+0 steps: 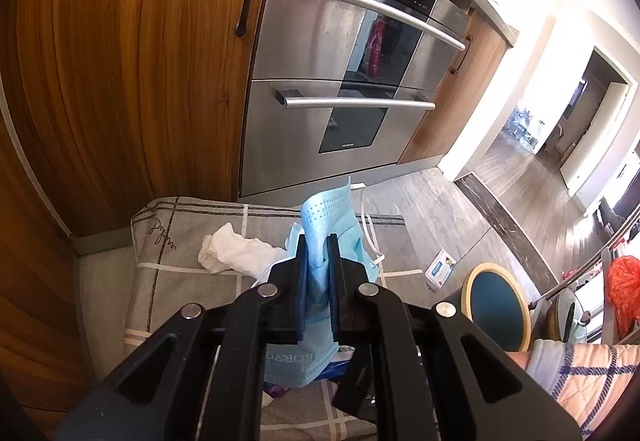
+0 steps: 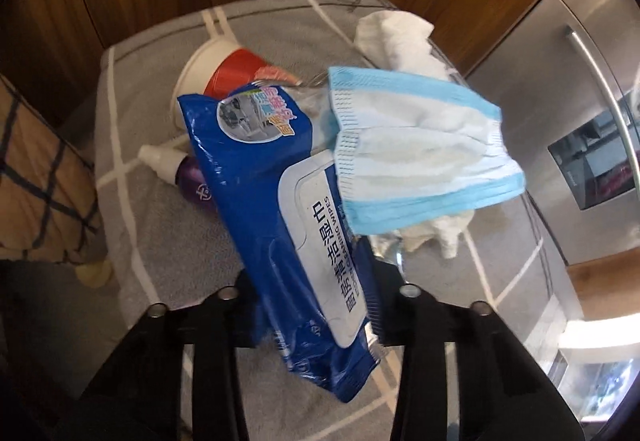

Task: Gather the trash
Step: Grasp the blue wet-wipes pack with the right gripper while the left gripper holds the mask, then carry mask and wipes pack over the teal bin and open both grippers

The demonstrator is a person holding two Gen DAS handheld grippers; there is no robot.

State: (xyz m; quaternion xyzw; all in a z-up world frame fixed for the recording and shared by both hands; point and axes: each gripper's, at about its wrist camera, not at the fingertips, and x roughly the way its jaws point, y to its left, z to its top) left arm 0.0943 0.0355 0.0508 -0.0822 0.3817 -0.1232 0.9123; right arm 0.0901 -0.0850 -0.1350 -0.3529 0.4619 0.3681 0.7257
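Behind everything stands the steel oven (image 1: 336, 81) set in wood cabinets (image 1: 120, 73); below me lies the grey checked mat (image 1: 180, 281) on the floor, and that is where the trash is spread; near the right edge of my left view sits a round blue bin (image 1: 496, 305), which I judge to be the place for it all. In my right hand-held gripper (image 2: 312, 305) the blue wipes pack (image 2: 280, 217) is pinched between the fingers and held above the mat; my left hand-held gripper (image 1: 318, 261) is pressed together on the blue face mask (image 1: 328, 217), lifted clear of the mat. Still on the mat: a red and white cup (image 2: 224, 73), a crumpled white tissue (image 1: 232, 253), a small purple bottle (image 2: 180, 169). The step in hand is the carry; next I judge both loads must swing over to the bin and be released there; the mask is limp and its loops could snag.
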